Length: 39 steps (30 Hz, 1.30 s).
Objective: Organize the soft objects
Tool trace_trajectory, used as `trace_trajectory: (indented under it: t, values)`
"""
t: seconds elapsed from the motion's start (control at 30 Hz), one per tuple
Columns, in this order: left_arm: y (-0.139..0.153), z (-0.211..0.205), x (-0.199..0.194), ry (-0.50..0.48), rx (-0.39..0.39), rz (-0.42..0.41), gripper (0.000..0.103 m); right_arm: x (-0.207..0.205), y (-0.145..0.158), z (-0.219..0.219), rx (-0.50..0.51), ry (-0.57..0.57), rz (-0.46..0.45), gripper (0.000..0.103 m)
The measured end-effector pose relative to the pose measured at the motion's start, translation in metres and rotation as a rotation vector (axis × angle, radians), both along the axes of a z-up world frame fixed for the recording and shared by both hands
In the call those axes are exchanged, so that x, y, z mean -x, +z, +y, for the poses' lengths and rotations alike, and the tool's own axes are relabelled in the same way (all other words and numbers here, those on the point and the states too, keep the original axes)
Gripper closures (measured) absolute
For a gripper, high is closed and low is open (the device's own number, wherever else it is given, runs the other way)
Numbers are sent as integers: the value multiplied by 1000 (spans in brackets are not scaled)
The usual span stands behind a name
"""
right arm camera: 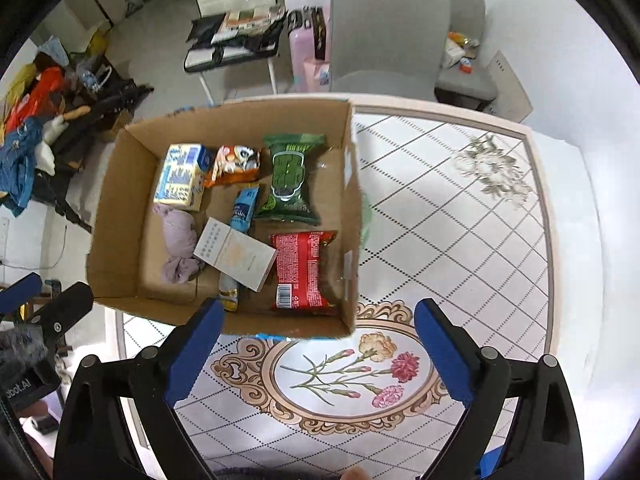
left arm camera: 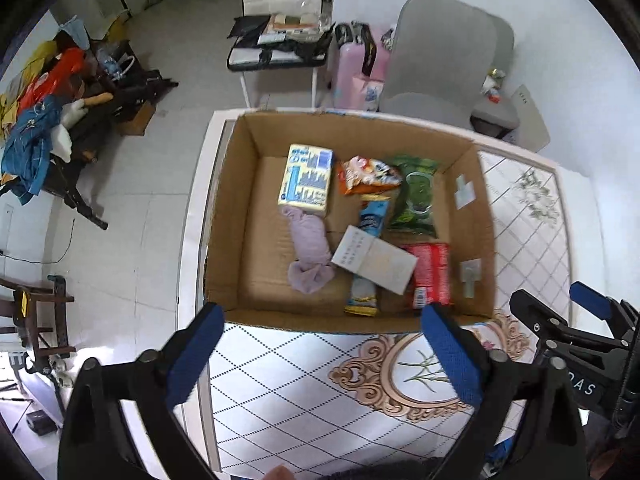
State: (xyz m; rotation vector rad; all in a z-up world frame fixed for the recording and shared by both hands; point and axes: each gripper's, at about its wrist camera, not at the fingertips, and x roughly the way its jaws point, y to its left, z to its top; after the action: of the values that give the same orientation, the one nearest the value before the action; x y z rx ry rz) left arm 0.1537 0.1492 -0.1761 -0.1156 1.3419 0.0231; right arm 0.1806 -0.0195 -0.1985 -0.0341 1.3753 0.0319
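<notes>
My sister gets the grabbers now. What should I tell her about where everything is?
Left gripper: open, empty, near the box's front wall.
Right gripper: open, empty, over the table.
In the cardboard box: yellow pack, orange snack bag, green packet, red packet, blue tube packet, white booklet, lilac cloth.
Done: seven items boxed.
Left: no loose items visible on the table; maybe tidy the pile.

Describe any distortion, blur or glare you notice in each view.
Left wrist view: fisheye bends the cardboard box edges; black vignette in the corners. Right wrist view: same curvature; the floral print at the table's far edge is smeared; white floor looks washed out.
</notes>
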Motion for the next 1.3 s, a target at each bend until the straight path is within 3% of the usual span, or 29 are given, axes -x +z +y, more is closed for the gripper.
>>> trace_trajectory:
  t: [0.4, 0.67, 0.87, 1.3]
  values:
    - [105, -8, 60, 22, -10, -174, 0, 69, 117, -18, -54, 19, -180, 5]
    - [152, -15, 101, 12, -21, -248, 0, 122, 183, -15, -52, 60, -286, 5]
    - [174, -19, 121, 22, -55, -291, 0, 137, 211, -22, -20, 31, -330, 5]
    - [185, -17, 135, 42, -39, -304, 0, 161, 239, -31, -11, 21, -354, 5]
